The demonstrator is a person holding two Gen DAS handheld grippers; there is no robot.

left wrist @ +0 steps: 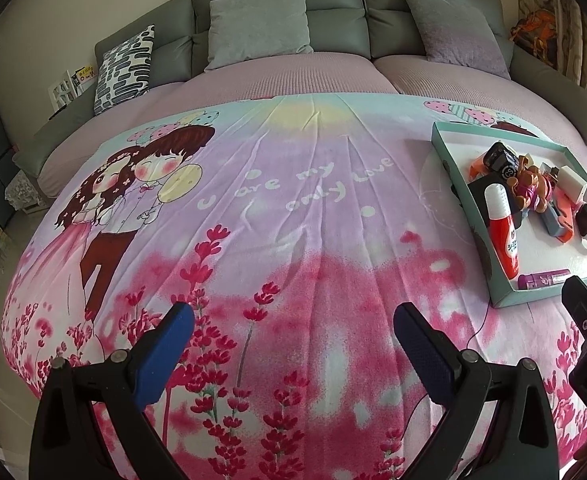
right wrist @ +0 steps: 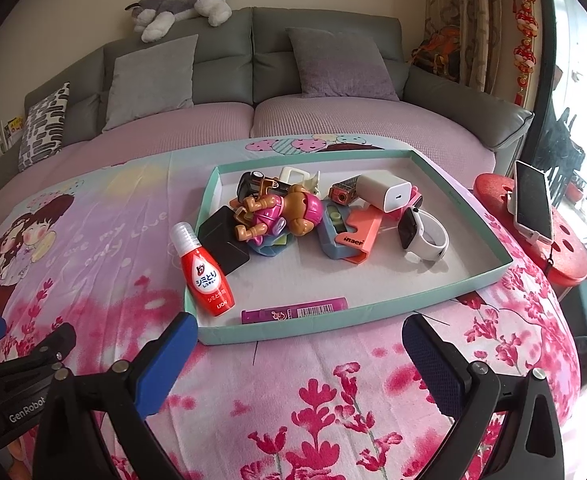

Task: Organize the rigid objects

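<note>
Worktop draped in a pink cartoon-couple blanket (right wrist: 333,380) printed with flowers and "u are my only love", shallow teal-rimmed tray (right wrist: 373,316) lying flat on it at twelve o'clock in the right wrist view, at three o'clock in the left wrist view

grey sofa (right wrist: 221,56) | plush dog (right wrist: 181,4) | phone (right wrist: 533,200) on red stool (right wrist: 565,256)

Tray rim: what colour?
Teal-green tray rim outside, white inside; it shows best in the right wrist view.
</note>
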